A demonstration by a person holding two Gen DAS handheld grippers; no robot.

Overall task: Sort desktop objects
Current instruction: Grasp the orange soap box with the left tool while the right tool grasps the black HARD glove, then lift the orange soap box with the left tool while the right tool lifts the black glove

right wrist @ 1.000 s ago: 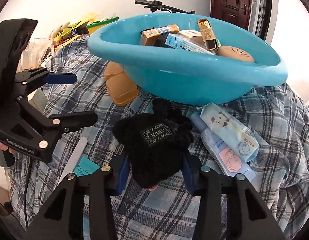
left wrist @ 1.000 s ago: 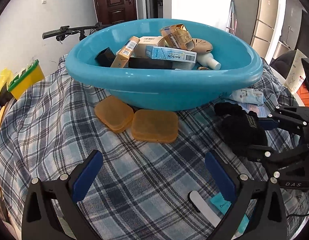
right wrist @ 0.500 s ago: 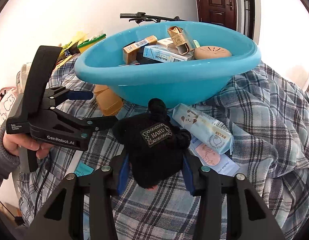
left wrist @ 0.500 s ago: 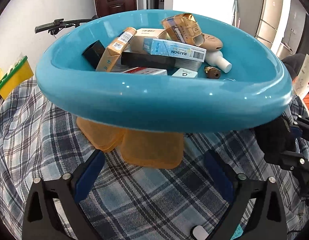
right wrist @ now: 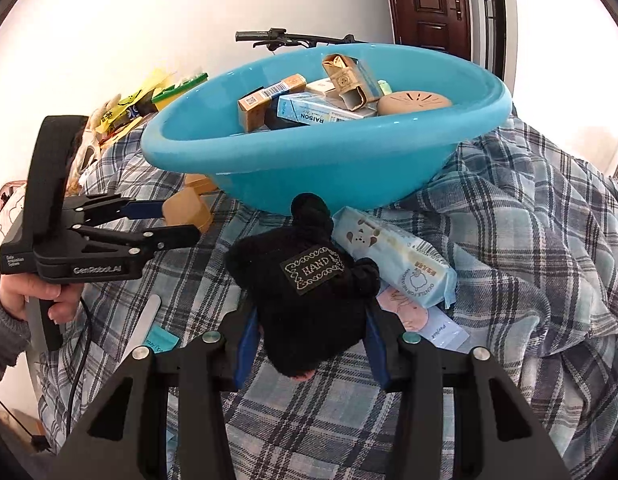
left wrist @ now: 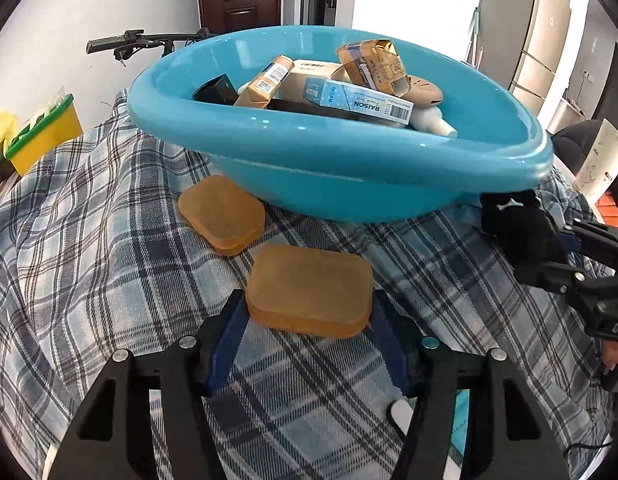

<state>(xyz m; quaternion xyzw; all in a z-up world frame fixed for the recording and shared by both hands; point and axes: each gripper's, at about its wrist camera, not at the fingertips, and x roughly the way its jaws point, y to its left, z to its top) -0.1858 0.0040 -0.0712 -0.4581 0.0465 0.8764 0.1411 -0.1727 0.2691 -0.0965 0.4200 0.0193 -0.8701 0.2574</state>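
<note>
A blue basin (left wrist: 349, 176) full of boxes stands on the plaid cloth; it also shows in the right wrist view (right wrist: 309, 160). My left gripper (left wrist: 309, 312) is shut on an orange soap case (left wrist: 309, 290), held in front of the basin; it shows from the side in the right wrist view (right wrist: 177, 220). A second orange case (left wrist: 221, 214) lies by the basin's foot. My right gripper (right wrist: 309, 332) is shut on a black knitted hat (right wrist: 309, 292) with a "HAND" label; the hat also shows in the left wrist view (left wrist: 517, 232).
Two blue wipe packs (right wrist: 393, 258) lie right of the hat. A nail file (right wrist: 147, 326) and a teal card (right wrist: 161, 340) lie on the cloth at left. A yellow-green box (left wrist: 41, 140) sits at the far left. A bicycle handlebar (left wrist: 125, 42) is behind.
My left gripper went in under the basin's edge, closed on the nearer orange case and drew it back. My right gripper stays shut on the black hat and has risen a little.
</note>
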